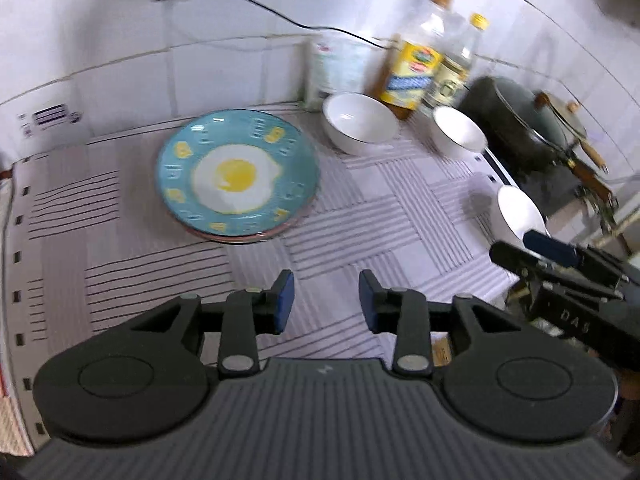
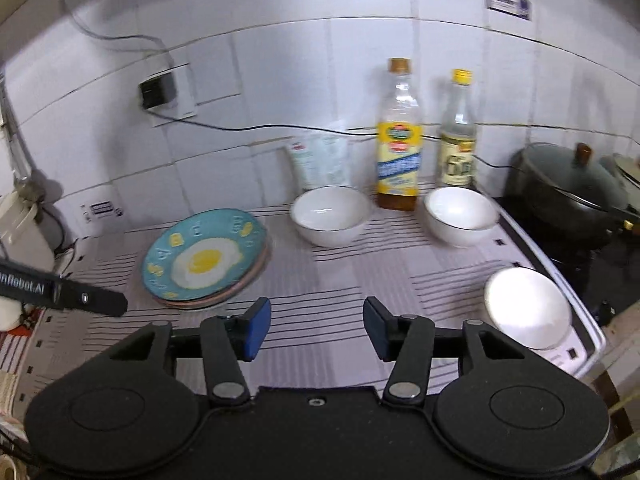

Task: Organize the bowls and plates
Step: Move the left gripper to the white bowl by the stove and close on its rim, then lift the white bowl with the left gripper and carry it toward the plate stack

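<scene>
Both grippers released, left gripper [image 1: 326, 302] and right gripper [image 2: 316, 330] empty; risk: near bowl [image 2: 528, 308] at bench [image 2: 360, 280] edge could be knocked off.

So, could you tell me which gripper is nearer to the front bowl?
Right. The right gripper hovers just left of the front bowl; the left gripper sits farther left, nearer the plates.

Three white bowls stand on the bench: one [image 2: 330, 216] behind the plates, one [image 2: 460, 216] near the bottles, one [image 2: 528, 308] at the right edge. One blue egg-patterned plate [image 2: 204, 256] tops a stack whose count is unclear. Two bottles, yellow-labelled [image 2: 399, 152] and pale-labelled [image 2: 458, 148]. One lidded dark pot [image 2: 572, 188]. One white pouch [image 2: 320, 160].
</scene>
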